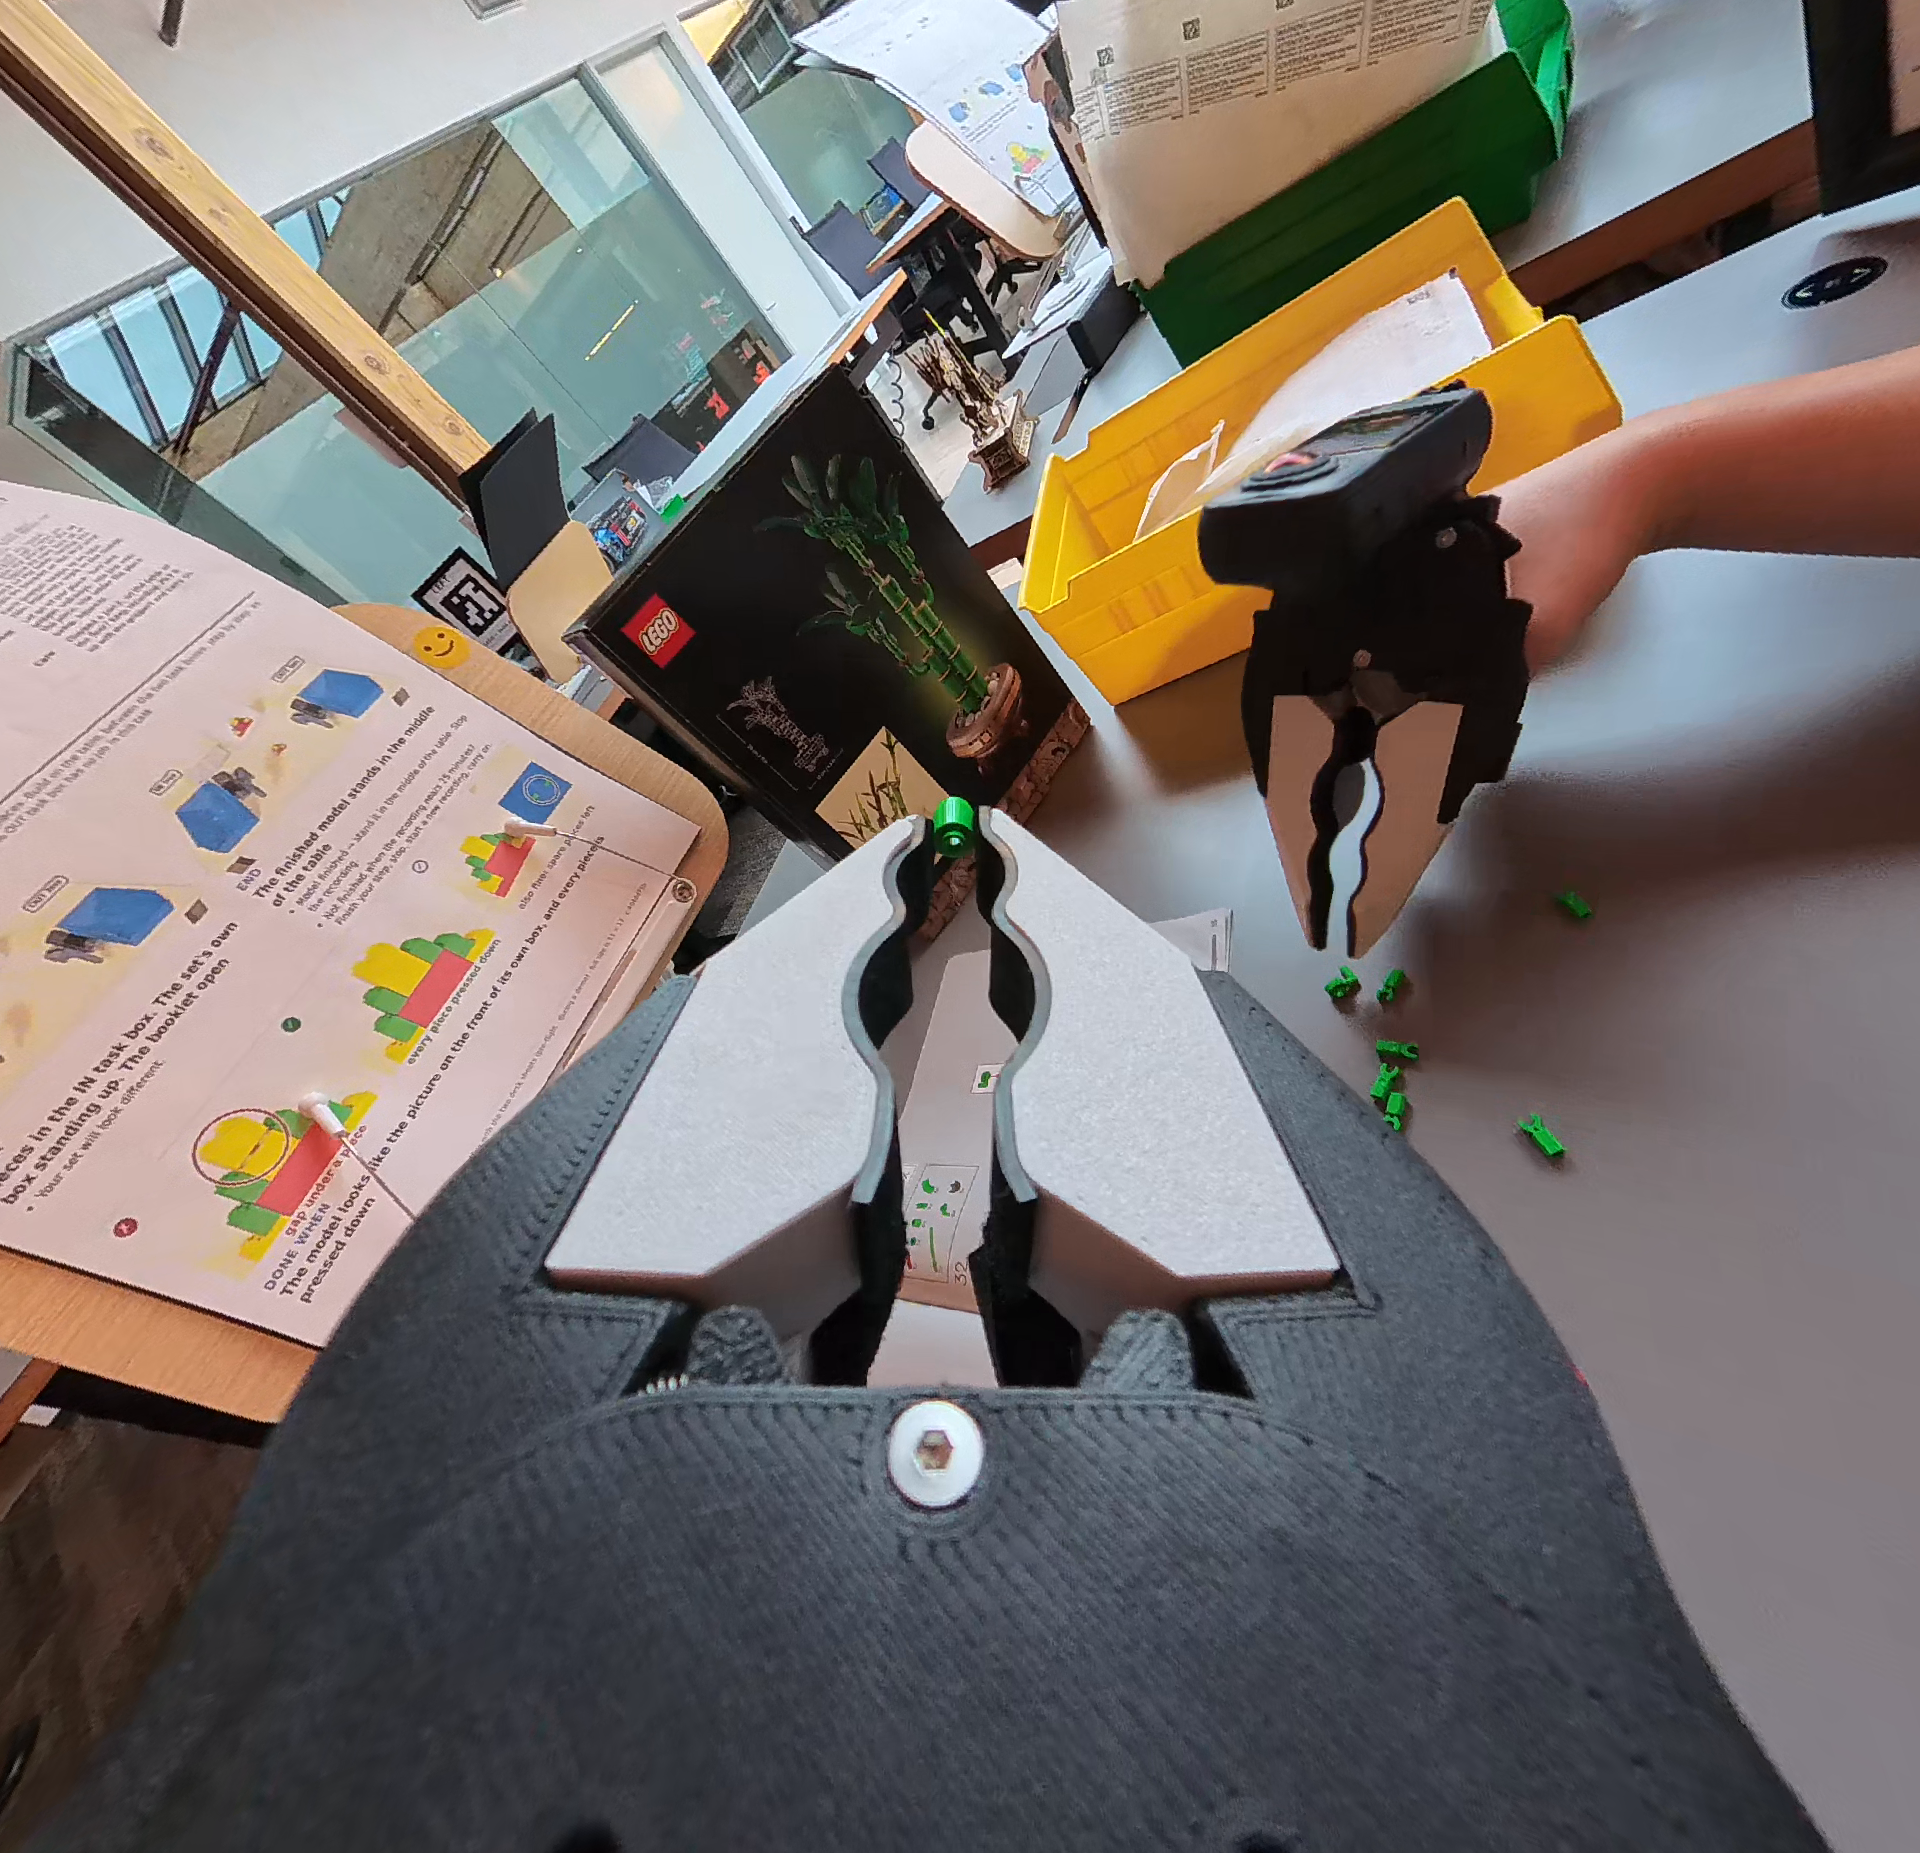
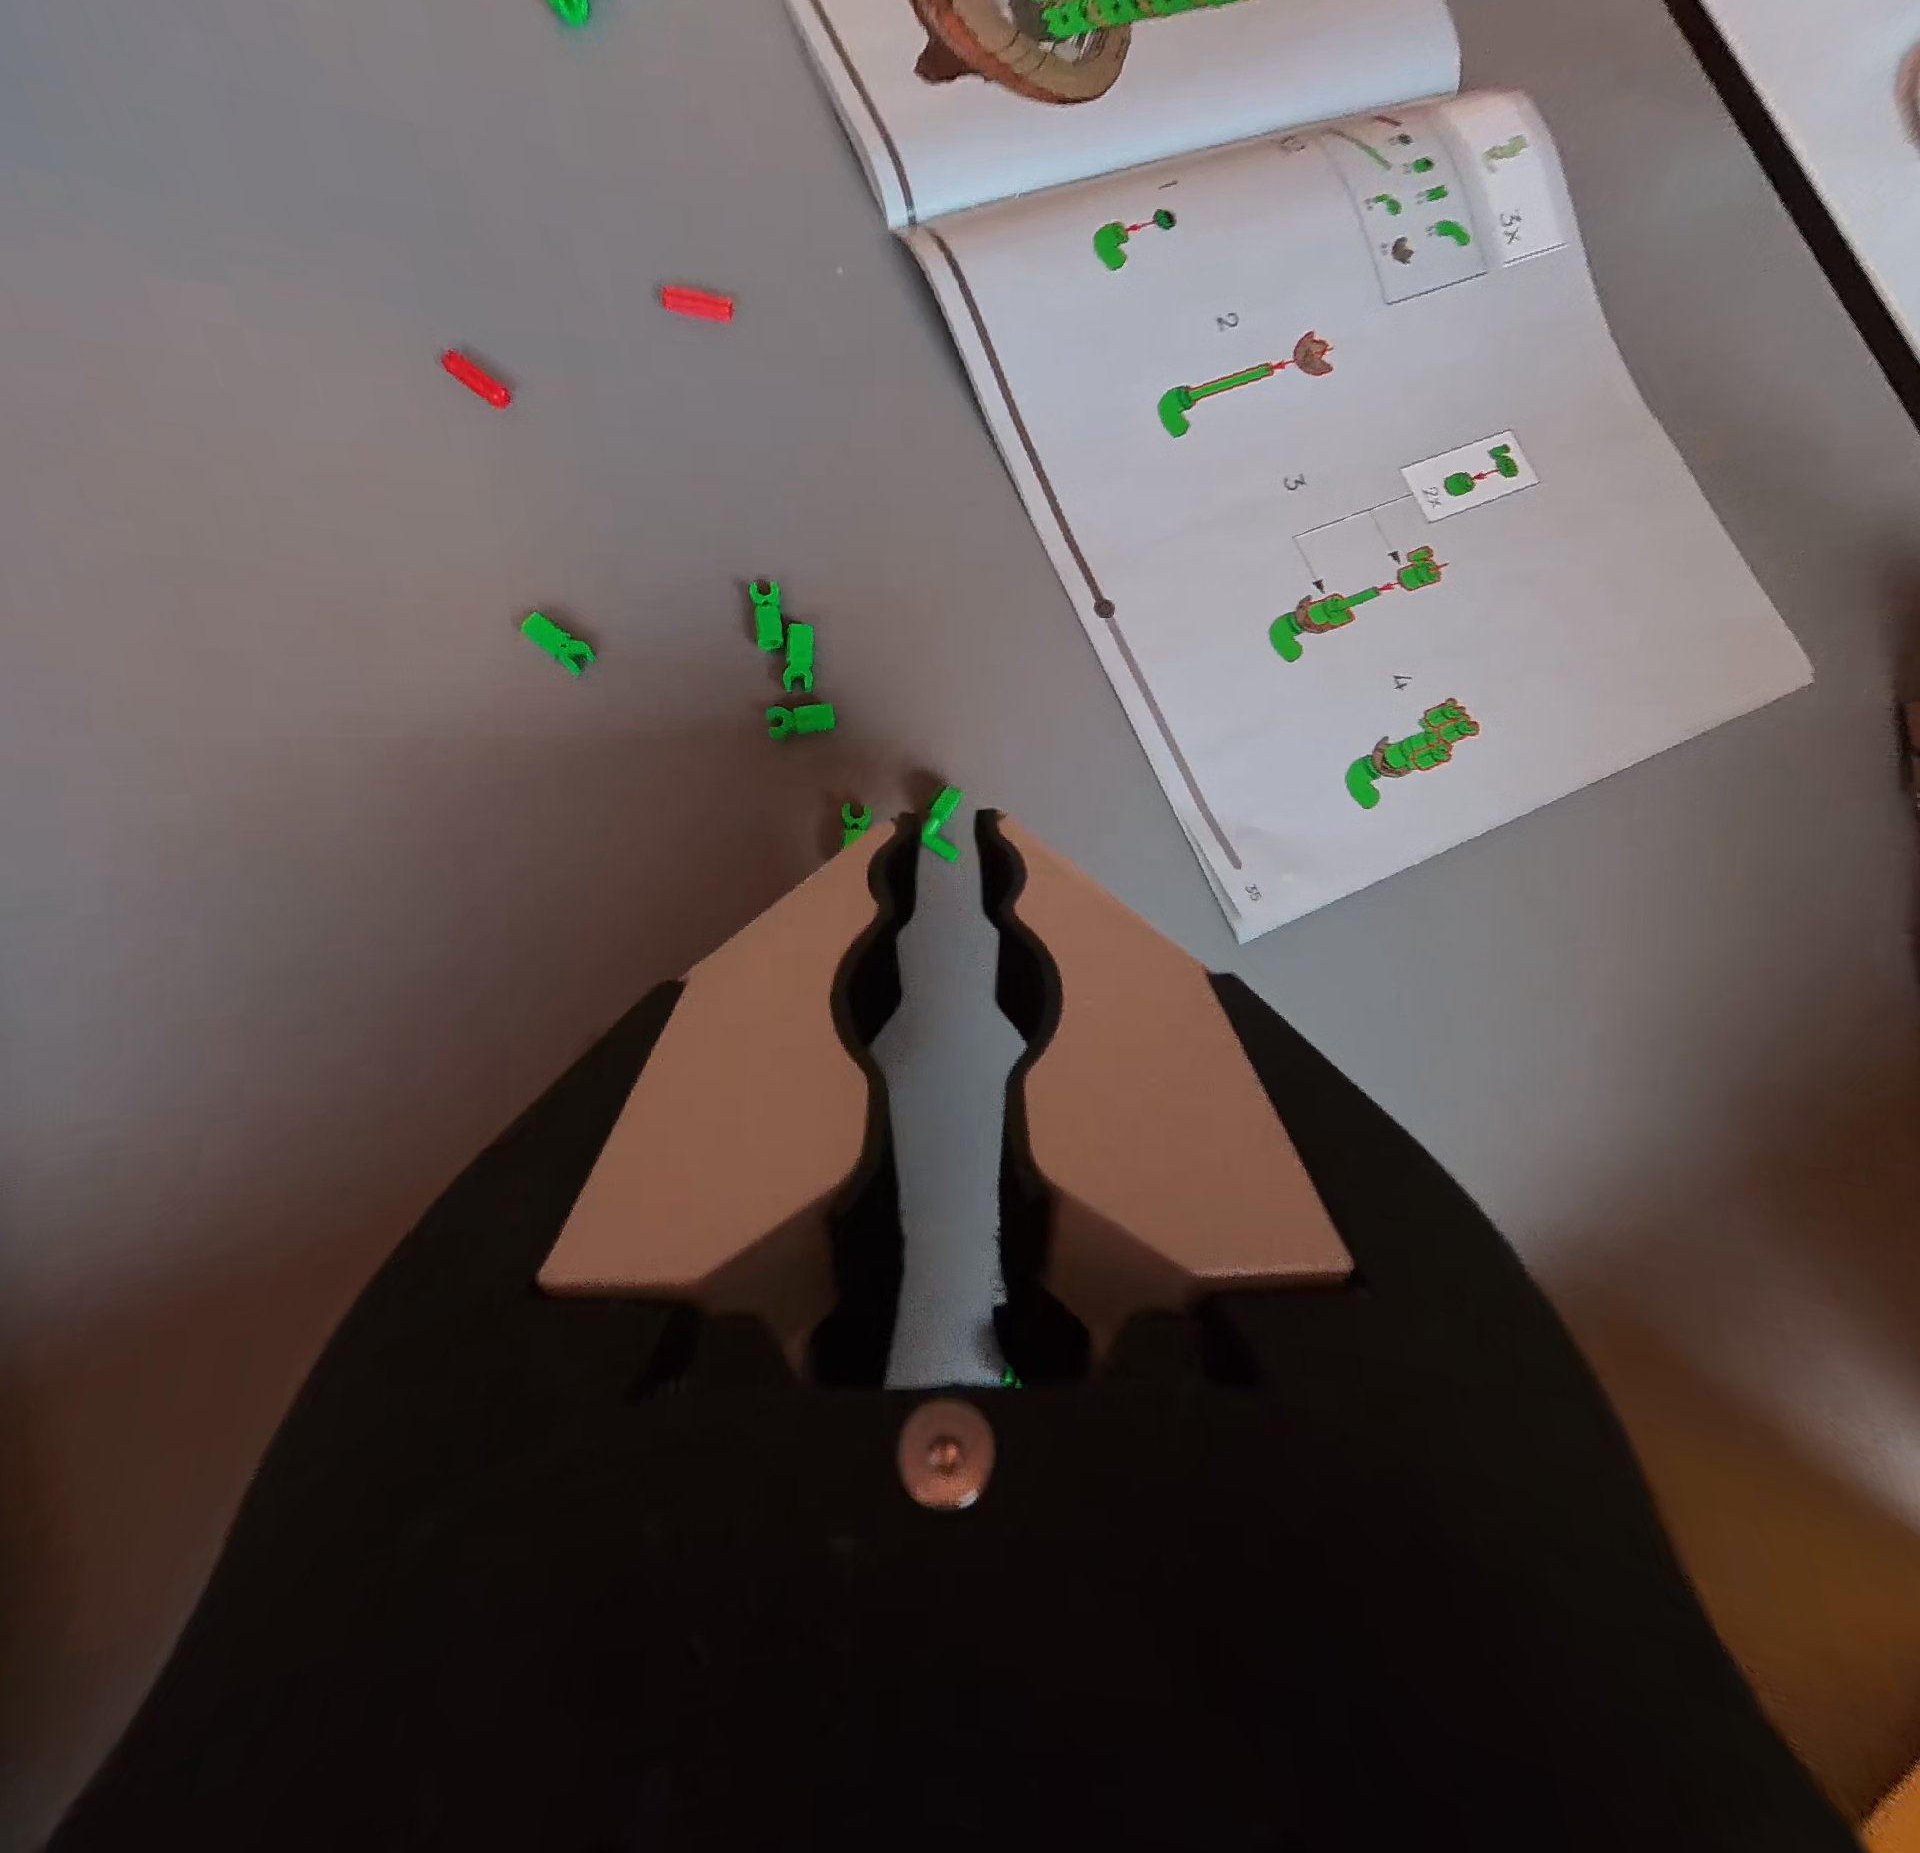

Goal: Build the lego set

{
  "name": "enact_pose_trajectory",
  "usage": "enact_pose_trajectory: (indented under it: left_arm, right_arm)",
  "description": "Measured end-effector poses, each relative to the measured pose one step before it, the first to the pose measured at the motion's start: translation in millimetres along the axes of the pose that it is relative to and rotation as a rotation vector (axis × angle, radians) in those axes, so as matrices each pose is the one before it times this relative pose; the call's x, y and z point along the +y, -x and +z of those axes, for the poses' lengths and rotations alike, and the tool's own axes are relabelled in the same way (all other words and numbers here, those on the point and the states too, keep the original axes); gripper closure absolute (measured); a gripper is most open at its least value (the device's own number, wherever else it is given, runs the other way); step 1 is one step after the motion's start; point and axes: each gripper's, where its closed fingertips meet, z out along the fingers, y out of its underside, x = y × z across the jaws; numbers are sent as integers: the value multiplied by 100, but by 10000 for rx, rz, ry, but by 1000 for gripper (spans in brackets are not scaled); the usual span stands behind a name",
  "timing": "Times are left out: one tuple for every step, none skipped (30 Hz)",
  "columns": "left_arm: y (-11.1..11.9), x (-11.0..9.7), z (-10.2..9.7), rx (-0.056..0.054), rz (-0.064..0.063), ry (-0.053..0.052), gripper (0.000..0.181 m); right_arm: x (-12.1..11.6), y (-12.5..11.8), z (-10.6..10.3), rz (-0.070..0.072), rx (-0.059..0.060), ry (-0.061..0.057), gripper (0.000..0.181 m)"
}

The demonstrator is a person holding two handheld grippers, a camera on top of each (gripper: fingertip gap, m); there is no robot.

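Left hand-held gripper point(image 1: 951, 832): pinching green stud point(image 1: 951, 829) at tips, above desk point(image 1: 1714, 1388).
Right hand-held gripper point(image 2: 945, 827): slightly spread; green clip point(image 2: 941, 824) between tips.

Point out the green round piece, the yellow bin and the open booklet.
Green round piece point(image 1: 951, 827), left wrist view, its studded end.
Yellow bin point(image 1: 1148, 598), left wrist view, near outer wall.
Booklet point(image 2: 1558, 598), right wrist view, bare part of the lower page.

Small green clip pieces point(image 2: 798, 650) and two red pins point(image 2: 476, 378) scattered flat left of open instruction booklet point(image 2: 1351, 515); one tiny green round piece point(image 1: 952, 827) held aloft.
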Motion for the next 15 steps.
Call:
enact_pose_trajectory:
  left_arm:
    - [-11,3,8,8,-5,2,175]
    - [-33,23,30,14,3,12,175]
    - [-40,22,21,10,11,20,175]
    - [-47,12,26,12,15,18,175]
    - [-46,6,20,9,15,14,175]
    - [-31,5,4,8,12,11,175]
    - [-21,3,14,5,4,5,175]
    - [-12,-13,1,9,-8,-4,175]
    - [-6,3,7,10,-14,-7,175]
    - [-2,6,6,8,-14,-5,176]
    - [-18,26,27,13,-10,1,176]
    - [-13,29,16,6,-1,8,175]
    - [-19,36,28,6,4,11,175]
    - [-24,35,29,7,-2,11,175]
    - [-33,22,30,15,-7,7,175]
  right_arm:
    - [-54,16,-56,83,-71,-192,169]
    - [-65,88,54,51,-107,-152,168]
    - [4,143,149,89,-144,-65,168]
    - [161,68,241,122,-110,56,167]
    - [282,4,265,106,-69,147,165]
    - [278,79,260,37,-83,137,165]
    - [180,-20,210,1,0,72,165]
    - [100,-59,160,3,27,7,165]
    - [11,-10,102,57,-35,-50,165]
    - [-83,18,60,101,-70,-103,166]
    - [-38,-14,91,56,-41,-71,167]
    - [-66,50,72,17,-77,-93,169]
    - [-48,29,55,26,-60,-70,172]
    - [-6,-53,24,43,-9,-35,174]
    - [11,-16,-18,40,-35,-27,177]
